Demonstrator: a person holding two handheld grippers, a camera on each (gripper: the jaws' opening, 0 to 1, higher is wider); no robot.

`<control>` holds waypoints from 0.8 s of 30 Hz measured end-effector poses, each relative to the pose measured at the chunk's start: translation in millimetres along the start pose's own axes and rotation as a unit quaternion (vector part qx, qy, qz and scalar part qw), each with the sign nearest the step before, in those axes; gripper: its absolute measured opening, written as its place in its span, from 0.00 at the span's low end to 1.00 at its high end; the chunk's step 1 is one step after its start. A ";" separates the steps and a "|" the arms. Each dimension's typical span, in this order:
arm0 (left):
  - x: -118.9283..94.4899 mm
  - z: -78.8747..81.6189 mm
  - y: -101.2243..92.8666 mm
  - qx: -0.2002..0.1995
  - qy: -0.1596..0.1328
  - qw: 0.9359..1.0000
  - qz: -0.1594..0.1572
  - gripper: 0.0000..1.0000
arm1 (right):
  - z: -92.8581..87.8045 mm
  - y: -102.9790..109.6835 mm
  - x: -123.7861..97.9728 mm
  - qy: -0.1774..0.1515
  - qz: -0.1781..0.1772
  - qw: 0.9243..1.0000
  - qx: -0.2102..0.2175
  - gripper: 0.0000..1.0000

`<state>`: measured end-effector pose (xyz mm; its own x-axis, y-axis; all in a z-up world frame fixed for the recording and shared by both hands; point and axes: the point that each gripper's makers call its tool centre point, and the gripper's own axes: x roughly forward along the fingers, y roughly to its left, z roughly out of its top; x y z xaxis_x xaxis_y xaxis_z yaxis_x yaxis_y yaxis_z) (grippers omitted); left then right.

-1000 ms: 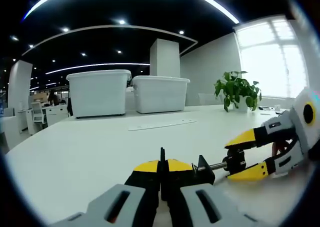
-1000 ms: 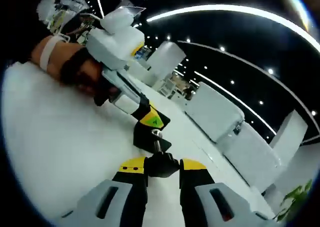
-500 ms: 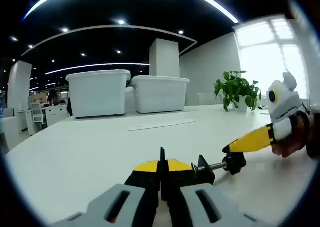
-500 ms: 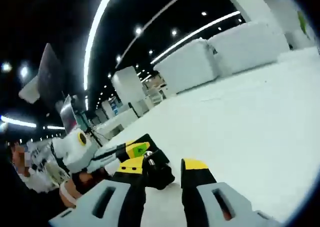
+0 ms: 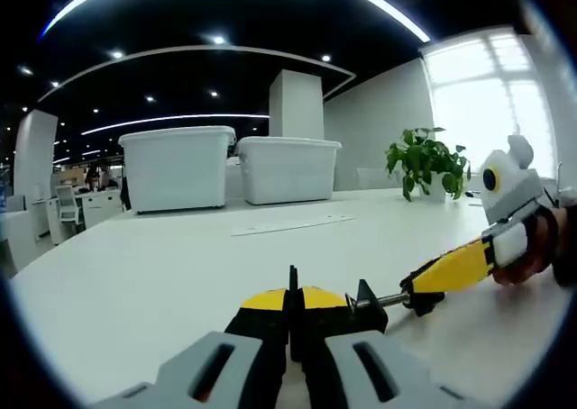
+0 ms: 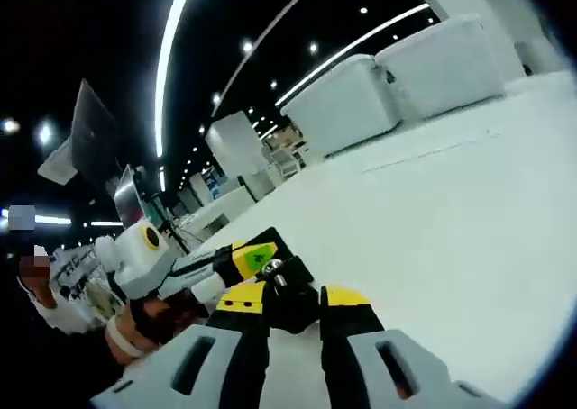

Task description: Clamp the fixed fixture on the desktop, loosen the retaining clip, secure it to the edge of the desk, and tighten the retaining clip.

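Big white desk point(image 5: 153, 274) carries everything; two white lidded plastic bins point(image 5: 230, 166) sit toward its far edge w/ a green potted plant point(image 5: 428, 161) toward the far right corner, and a flat white strip point(image 5: 293, 222) lies just in front of the bins. The small black metal clamp fixture point(image 5: 365, 303) is on the desktop near the edge closest to me, well apart from the bins. My left gripper point(image 5: 290, 305) has its jaws pressed together on the fixture's body, so it's held. My right gripper point(image 6: 290, 303) comes in from the right, jaws narrow and closed on the black screw knob point(image 6: 290, 294) at the end of the threaded rod. I judge this is the loosening step: keep the left grip firm so the body can't spin, roll the right wrist about the rod's axis, don't pull sideways, re-grip in short turns.
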<state>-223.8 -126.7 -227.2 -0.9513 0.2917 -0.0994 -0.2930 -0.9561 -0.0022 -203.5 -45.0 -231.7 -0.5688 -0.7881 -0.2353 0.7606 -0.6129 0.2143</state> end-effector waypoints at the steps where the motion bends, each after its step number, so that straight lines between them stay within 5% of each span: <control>1: -0.1 0.0 -0.1 0.000 0.000 1.000 0.000 0.04 | 1.1 3.3 -0.1 -0.002 -0.003 0.997 -0.071 0.19; 2: -0.1 0.0 -0.1 0.000 0.000 1.000 0.000 0.04 | 4.0 9.5 -0.2 -0.008 -0.012 0.983 -0.181 0.19; 3: -0.2 -0.2 0.2 0.000 0.000 1.000 0.000 0.04 | 3.8 11.9 -0.1 -0.009 -0.019 0.974 -0.224 0.19; 5: -0.3 -0.2 0.8 -0.001 0.000 1.000 0.001 0.04 | 2.7 16.9 0.4 -0.009 -0.037 0.941 -0.335 0.19; 9: -0.9 -0.4 1.3 -0.002 0.001 1.000 0.002 0.04 | -2.6 28.8 0.2 -0.012 -0.064 0.834 -0.548 0.18; 10: -0.9 -0.4 1.5 -0.001 0.001 1.000 0.002 0.04 | -4.0 29.6 0.2 -0.014 -0.068 0.818 -0.570 0.18; 11: -0.8 -0.4 1.6 -0.001 0.001 1.000 0.002 0.04 | -5.3 30.9 0.3 -0.015 -0.074 0.813 -0.577 0.18; 13: -0.8 -0.3 1.9 -0.001 0.001 1.000 0.003 0.04 | -6.1 30.3 0.6 -0.015 -0.074 0.818 -0.571 0.18; 15: -0.8 -0.3 2.8 0.000 0.000 1.000 0.005 0.04 | -4.2 28.3 1.9 -0.015 -0.063 0.841 -0.538 0.19; 16: -0.8 -0.2 3.3 0.000 0.000 1.000 0.005 0.04 | -1.4 27.7 2.1 -0.019 -0.049 0.871 -0.489 0.20; 18: -0.8 -0.2 3.3 0.000 0.000 1.000 0.006 0.04 | 3.3 30.5 0.9 -0.023 -0.009 0.957 -0.290 0.29; 19: -0.8 -0.2 3.3 0.000 0.001 1.000 0.005 0.04 | 4.7 29.7 0.1 -0.013 0.011 0.983 -0.185 0.37; 21: -0.8 -0.1 3.1 -0.001 0.001 1.000 0.005 0.04 | 10.8 24.0 -0.7 -0.022 0.015 0.993 -0.118 0.50; 24: -0.7 0.0 3.0 0.000 0.001 1.000 0.005 0.04 | -0.8 12.3 -1.5 -0.007 0.007 0.998 -0.061 0.41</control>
<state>-224.0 -129.8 -227.2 -0.9540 0.2822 -0.1009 -0.2835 -0.9590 -0.0011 -193.1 -51.3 -229.5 -0.5608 -0.7984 -0.2192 0.8009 -0.5903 0.1007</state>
